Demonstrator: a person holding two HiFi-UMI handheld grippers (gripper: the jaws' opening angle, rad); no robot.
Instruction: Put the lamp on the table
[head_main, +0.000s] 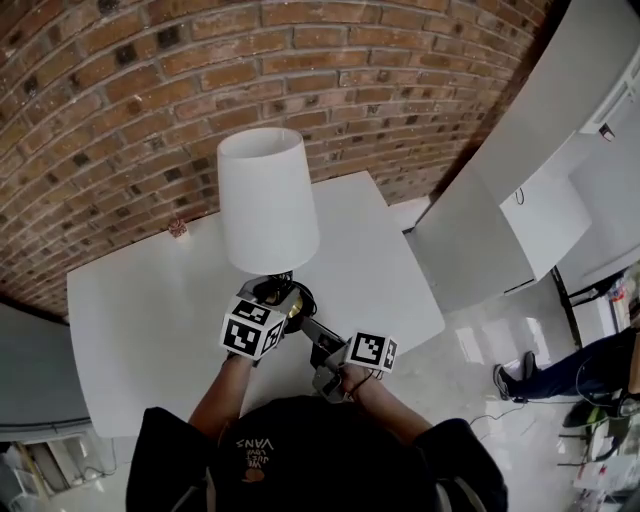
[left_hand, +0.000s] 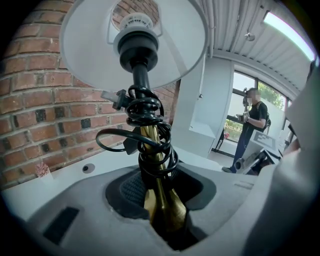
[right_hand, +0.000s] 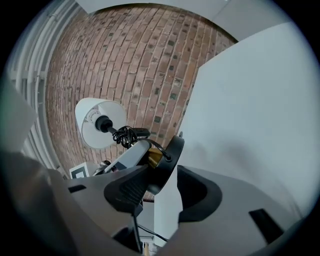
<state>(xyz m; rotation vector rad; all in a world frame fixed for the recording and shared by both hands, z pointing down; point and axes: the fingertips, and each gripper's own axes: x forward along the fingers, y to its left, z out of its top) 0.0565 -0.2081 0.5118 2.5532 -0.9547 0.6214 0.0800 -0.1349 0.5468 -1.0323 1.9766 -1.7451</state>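
The lamp (head_main: 268, 200) is up over the white table (head_main: 130, 330), near the edge closest to the person, with both tools at its lower end. In the head view the white shade (head_main: 265, 190) sits at the middle of the picture and leans toward 12 o'clock, toward the brick wall (head_main: 150, 90). The lamp's foot lies just under it at 6 o'clock. Whether the foot touches the tabletop cannot be told.

The left gripper (left_hand: 161, 197) is partly closed, its two dark pads clamped on the brass stem (left_hand: 165, 212) low down. A black cord (left_hand: 150, 125) is wound in loops round the stem just above the jaws.

The right gripper (right_hand: 167, 192) stands wide open and holds nothing. The lamp's round black base (right_hand: 170, 157) is seen edge-on at 12 o'clock from the jaws, its lower rim just behind the left pad, with a clear gap to the right pad. In the head view this tool lies at 4 o'clock from the left one.

A small pink object (head_main: 178, 228) sits at the table's far edge, at 10 o'clock from the shade. Another person (left_hand: 252, 125) stands by a window at 3 o'clock in the left gripper view.
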